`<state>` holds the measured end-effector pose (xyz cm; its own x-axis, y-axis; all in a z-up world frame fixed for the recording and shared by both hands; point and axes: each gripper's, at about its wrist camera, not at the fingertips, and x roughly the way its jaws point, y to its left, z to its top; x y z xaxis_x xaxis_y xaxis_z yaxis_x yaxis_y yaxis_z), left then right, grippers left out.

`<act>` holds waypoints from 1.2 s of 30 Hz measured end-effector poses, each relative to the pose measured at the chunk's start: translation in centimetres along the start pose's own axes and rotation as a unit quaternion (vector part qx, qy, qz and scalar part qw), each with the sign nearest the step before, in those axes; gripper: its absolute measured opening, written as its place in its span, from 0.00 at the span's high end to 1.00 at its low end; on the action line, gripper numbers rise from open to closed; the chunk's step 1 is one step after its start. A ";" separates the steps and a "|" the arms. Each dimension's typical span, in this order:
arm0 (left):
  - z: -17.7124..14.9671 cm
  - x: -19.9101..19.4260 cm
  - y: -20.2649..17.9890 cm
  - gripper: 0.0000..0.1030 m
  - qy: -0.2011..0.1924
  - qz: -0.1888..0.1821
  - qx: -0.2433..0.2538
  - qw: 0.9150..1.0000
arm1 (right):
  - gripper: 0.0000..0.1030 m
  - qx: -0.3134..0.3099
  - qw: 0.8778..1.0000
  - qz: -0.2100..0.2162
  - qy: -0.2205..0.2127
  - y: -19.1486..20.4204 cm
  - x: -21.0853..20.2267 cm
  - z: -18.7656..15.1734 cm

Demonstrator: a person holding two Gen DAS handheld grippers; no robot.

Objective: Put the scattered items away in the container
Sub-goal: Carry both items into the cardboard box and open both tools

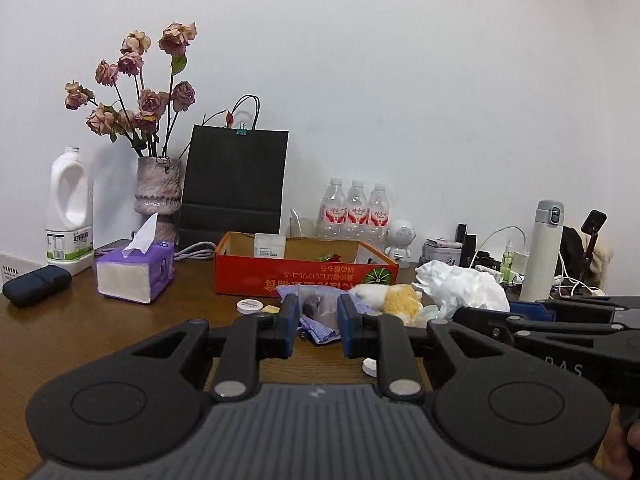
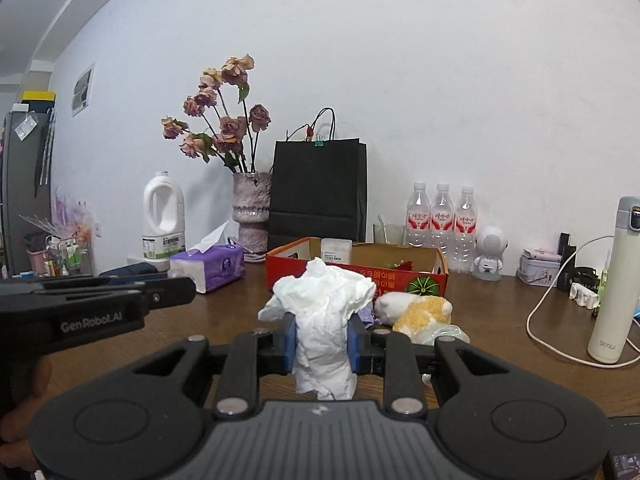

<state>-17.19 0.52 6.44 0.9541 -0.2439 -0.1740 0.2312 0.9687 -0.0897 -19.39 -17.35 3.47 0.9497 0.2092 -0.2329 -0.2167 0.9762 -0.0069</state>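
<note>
Crumpled white tissue (image 2: pixel 326 320): pinched in your right claw (image 2: pixel 322 340), jaws closed to its width, wad bulging above and below the pads. Judged featherlight, soft, compressible; it won't slip but could tear or shed if dragged. Mid-body grip looks sound.

Orange cardboard box (image 2: pixel 360 276): the container, straight ahead on the counter (image 2: pixel 500 312), open-topped, a white packet and something red already inside.

Left claw (image 1: pixel 319 316): jaws narrowed around a clear pouch with dark contents (image 1: pixel 318 304); pads seem to touch it, though you cannot tell for sure that it's gripped. Purple checked cloth (image 1: pixel 316 330) lies beneath. Pouch likely slick and limp, so take it by the bulky middle.

Still loose near the box: white-and-yellow plush toy (image 2: pixel 416 308), soft, easy at the body; small white round lid (image 1: pixel 250 306) and white cap (image 1: pixel 370 366), both hard, flat, awkward to pinch.

Beyond: purple tissue pack (image 1: pixel 136 274), milk jug (image 1: pixel 70 216).
</note>
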 end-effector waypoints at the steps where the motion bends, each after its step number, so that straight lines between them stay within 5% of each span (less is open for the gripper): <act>1: 0.0 0.2 0.1 0.79 0.002 0.001 -0.002 1.000 | 0.77 0.004 1.000 0.000 0.001 -0.1 0.1 0.0; 5: 0.5 2.6 0.7 0.79 0.018 0.002 -0.007 1.000 | 0.77 0.009 1.000 -0.007 0.008 -0.9 1.3 0.1; 10: 4.2 9.7 1.4 0.79 -0.012 -0.010 0.013 1.000 | 0.76 0.017 1.000 -0.021 0.006 -3.5 6.0 3.0; 13: 7.1 16.3 1.7 0.79 -0.010 -0.020 0.016 1.000 | 0.76 0.011 1.000 -0.029 -0.001 -5.9 10.4 6.3; 18: 11.5 29.3 2.1 0.79 0.069 -0.024 0.009 0.997 | 0.75 0.010 0.999 -0.035 0.026 -11.4 19.7 12.0; 23: 13.5 41.2 1.9 0.79 0.159 -0.011 0.013 0.987 | 0.75 0.048 0.989 -0.034 0.134 -17.4 32.2 16.2; 28: 12.1 50.3 2.1 0.78 0.259 0.009 0.035 0.965 | 0.75 0.067 0.962 -0.029 0.263 -20.9 44.3 15.9; 31: 10.6 53.9 2.6 0.77 0.310 0.017 0.033 0.950 | 0.75 0.015 0.946 -0.059 0.317 -20.9 49.4 14.3; 34: 9.9 55.2 2.8 0.67 0.314 0.022 0.040 0.948 | 0.73 -0.005 0.936 -0.068 0.345 -21.0 52.6 12.9; 36: 9.8 55.5 2.6 0.54 0.319 0.014 0.040 0.947 | 0.60 -0.016 0.931 -0.066 0.358 -21.0 54.1 12.3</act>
<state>38.19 -10.07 6.21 0.6575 -0.1713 -0.7338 0.2455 0.9694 -0.0063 39.27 -25.82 2.95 0.5776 -0.0153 -0.8162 -0.1257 0.9862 -0.1075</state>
